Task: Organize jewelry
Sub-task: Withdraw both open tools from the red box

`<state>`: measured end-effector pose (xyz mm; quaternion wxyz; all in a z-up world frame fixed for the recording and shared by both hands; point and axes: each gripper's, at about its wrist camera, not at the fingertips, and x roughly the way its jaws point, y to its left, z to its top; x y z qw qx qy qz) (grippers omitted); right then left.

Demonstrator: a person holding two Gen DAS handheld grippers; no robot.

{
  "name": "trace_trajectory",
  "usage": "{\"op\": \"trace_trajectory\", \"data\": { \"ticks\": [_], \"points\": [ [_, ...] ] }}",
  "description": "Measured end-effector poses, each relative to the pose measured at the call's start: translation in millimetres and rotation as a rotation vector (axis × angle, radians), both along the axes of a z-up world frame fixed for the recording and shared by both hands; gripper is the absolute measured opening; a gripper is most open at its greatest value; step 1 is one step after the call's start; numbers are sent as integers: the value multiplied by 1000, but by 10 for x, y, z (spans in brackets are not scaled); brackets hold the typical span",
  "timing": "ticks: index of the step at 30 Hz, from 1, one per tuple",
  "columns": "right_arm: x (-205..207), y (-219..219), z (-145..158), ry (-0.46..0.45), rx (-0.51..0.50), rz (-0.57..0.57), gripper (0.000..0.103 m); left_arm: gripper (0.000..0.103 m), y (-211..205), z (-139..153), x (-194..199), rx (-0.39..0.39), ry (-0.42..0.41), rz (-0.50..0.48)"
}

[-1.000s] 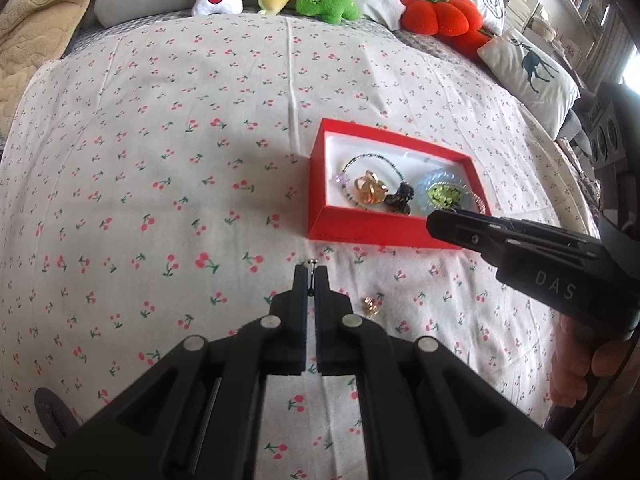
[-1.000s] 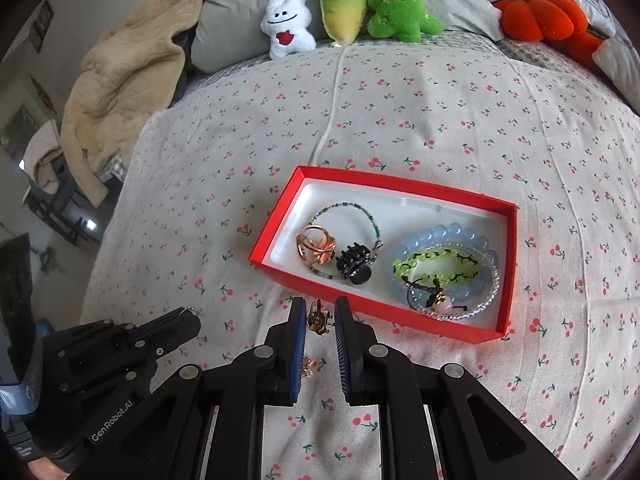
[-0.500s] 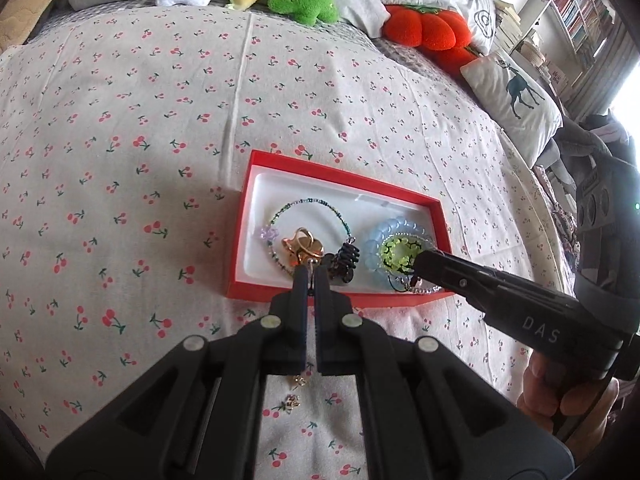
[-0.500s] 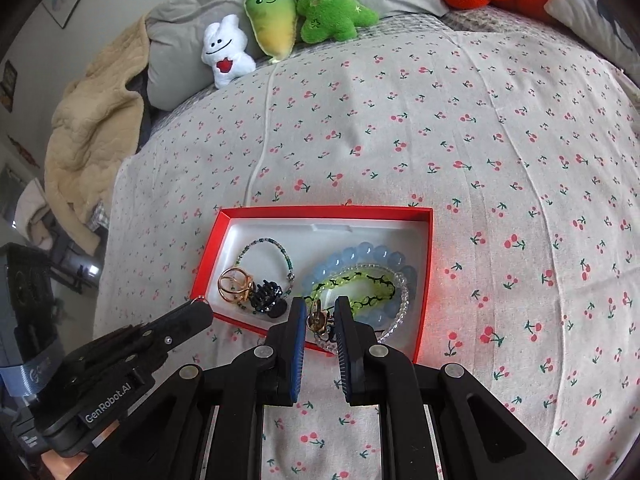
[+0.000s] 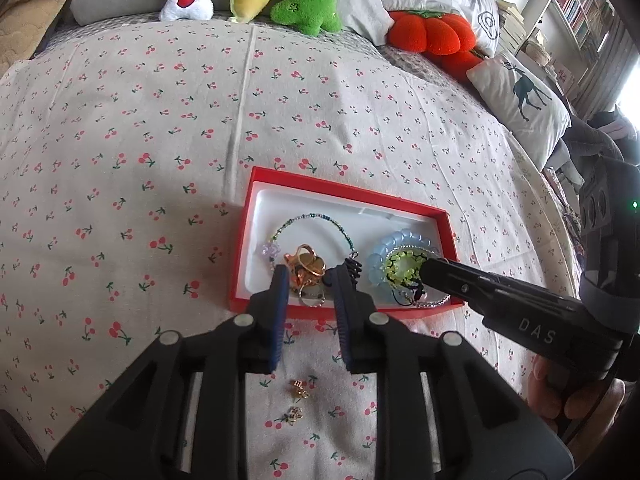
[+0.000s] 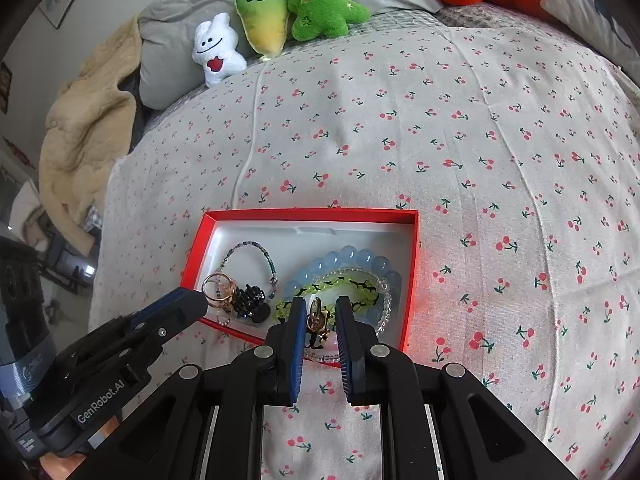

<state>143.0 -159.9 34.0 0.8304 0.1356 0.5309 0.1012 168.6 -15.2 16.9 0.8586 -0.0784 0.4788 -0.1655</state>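
A red jewelry box (image 5: 340, 192) (image 6: 312, 213) with a white lining lies on the cherry-print bedspread. Inside are a thin beaded bracelet (image 5: 316, 218), gold rings (image 5: 306, 266), a black hair clip (image 6: 250, 298), a blue bead bracelet (image 6: 348, 258) and a green one (image 5: 404, 268). My left gripper (image 5: 308, 284) is open over the box's near left part, with a small silver ring (image 5: 310, 298) lying between its fingers. My right gripper (image 6: 318, 312) is open over the near right part, with a small gold earring (image 6: 316, 320) between its fingers. Two small earrings (image 5: 298, 398) lie on the bedspread in front of the box.
Plush toys (image 6: 264, 20) and pillows (image 5: 520, 96) line the far edge of the bed. A beige blanket (image 6: 84, 128) hangs at the far left. A bookshelf (image 5: 580, 4) stands at the far right.
Both grippers moved forward over the box and opened. The left one let go of the silver ring, the right one of the gold earring.
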Motion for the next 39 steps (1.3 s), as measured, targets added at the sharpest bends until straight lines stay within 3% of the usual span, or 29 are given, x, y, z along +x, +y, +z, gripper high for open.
{"op": "trace_trajectory", "data": {
  "ticks": [4,12,15,17,18,39],
  "points": [
    [9,-18,27,-7,-6,-10,17,54,2,40,-70,35,-16,-6],
    [-131,2,117,-33,-60,17,24,71,-20,53,-273,125,-19,-18],
    [-230,1,155,-46,-89,30,31,74,7,32,-354,146,-10,-10],
    [-308,-8,185,-64,-110,31,57,74,24,25,-417,156,-5,-7],
    [-352,-17,209,-78,-115,29,62,74,26,23,-450,162,-5,-7],
    [-1008,19,268,-73,-153,92,80,83,26,-20,-1104,263,-13,-58]
  ]
}}
